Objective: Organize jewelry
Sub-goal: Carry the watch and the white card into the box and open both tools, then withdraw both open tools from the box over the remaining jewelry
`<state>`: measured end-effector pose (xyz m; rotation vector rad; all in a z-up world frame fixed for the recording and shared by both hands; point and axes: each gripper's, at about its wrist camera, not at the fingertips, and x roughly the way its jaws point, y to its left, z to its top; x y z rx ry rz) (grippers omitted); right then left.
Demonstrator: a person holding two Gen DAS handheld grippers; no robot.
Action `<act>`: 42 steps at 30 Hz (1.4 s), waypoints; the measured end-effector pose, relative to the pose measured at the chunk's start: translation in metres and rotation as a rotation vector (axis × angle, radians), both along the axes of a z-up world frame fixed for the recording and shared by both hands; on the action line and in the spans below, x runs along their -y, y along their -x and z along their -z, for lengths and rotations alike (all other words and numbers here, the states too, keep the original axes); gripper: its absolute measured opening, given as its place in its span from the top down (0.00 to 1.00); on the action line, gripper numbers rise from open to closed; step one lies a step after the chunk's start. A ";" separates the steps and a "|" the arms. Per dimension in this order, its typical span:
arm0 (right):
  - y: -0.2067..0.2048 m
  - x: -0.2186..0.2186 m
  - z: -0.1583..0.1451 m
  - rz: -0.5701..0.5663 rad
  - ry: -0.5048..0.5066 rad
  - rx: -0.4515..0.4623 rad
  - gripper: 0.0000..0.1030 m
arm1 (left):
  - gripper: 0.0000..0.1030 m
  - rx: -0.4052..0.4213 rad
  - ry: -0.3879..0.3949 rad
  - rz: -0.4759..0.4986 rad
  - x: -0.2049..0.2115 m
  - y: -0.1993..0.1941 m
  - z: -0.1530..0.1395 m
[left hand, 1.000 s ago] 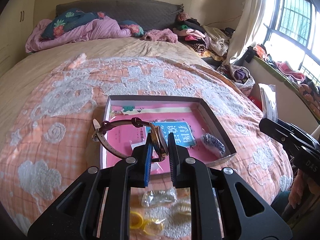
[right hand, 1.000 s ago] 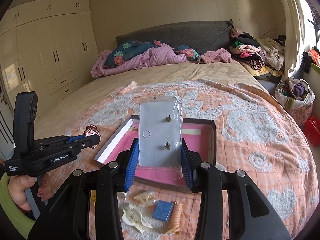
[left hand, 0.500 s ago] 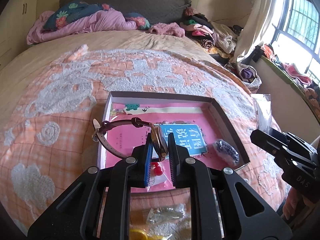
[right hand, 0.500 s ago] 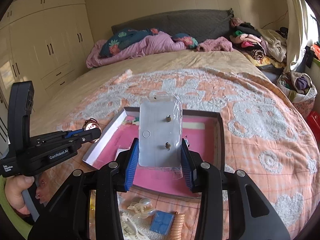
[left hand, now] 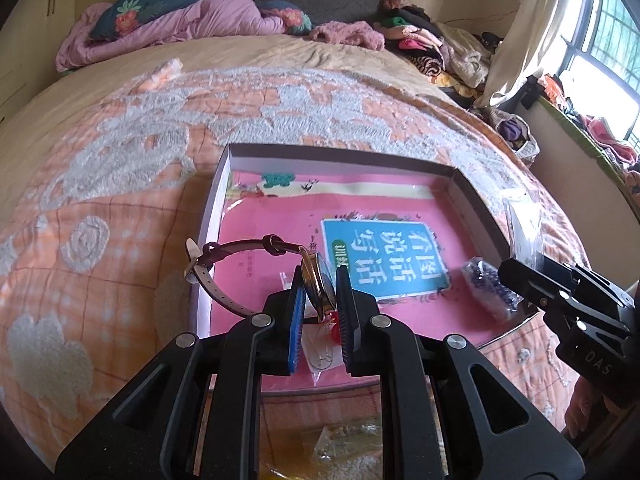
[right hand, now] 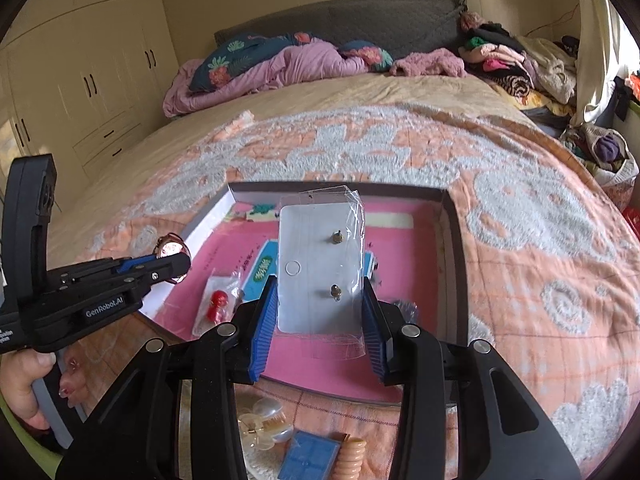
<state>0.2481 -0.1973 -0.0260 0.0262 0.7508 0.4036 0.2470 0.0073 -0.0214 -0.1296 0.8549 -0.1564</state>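
My left tool [left hand: 320, 292] is clamped on the watch [left hand: 316, 284], above the near left part of the box [left hand: 340, 156] on the bed. My right tool [right hand: 320, 300] grips the earring card [right hand: 320, 268] over the box. I judge both are at the placing step; next I must lower and release.

A home bedroom: a wide bed [right hand: 360, 92] with rumpled bedding [right hand: 276, 64], built-in wardrobes [right hand: 92, 64] and heaped clothes [right hand: 516, 60].

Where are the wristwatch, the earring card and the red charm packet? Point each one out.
wristwatch [left hand: 318, 285]: left wrist view, on the round case pinched between the fingers.
earring card [right hand: 320, 268]: right wrist view, on the white card's middle.
red charm packet [right hand: 218, 305]: right wrist view, on the red charm inside.
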 end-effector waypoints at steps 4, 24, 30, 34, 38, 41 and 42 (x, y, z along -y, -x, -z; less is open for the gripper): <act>-0.004 0.001 0.010 0.007 -0.001 -0.018 0.63 | 0.92 -0.006 -0.006 -0.014 -0.001 -0.002 0.005; 0.004 0.022 0.006 0.054 -0.072 -0.028 0.32 | 0.57 0.020 -0.028 -0.052 -0.004 0.010 -0.008; 0.015 0.032 -0.011 0.069 -0.095 0.009 0.32 | 0.43 0.046 -0.025 -0.056 -0.003 0.019 -0.019; 0.024 0.038 -0.021 0.085 -0.114 0.041 0.17 | 0.33 0.064 -0.022 -0.062 -0.003 0.025 -0.028; 0.032 0.042 -0.031 0.085 -0.124 0.062 0.17 | 0.25 0.080 -0.021 -0.074 -0.005 0.033 -0.036; 0.038 0.044 -0.039 0.085 -0.131 0.079 0.16 | 0.21 0.093 -0.020 -0.080 -0.005 0.038 -0.043; 0.040 0.045 -0.042 0.087 -0.133 0.085 0.16 | 0.19 0.100 -0.019 -0.082 -0.005 0.040 -0.045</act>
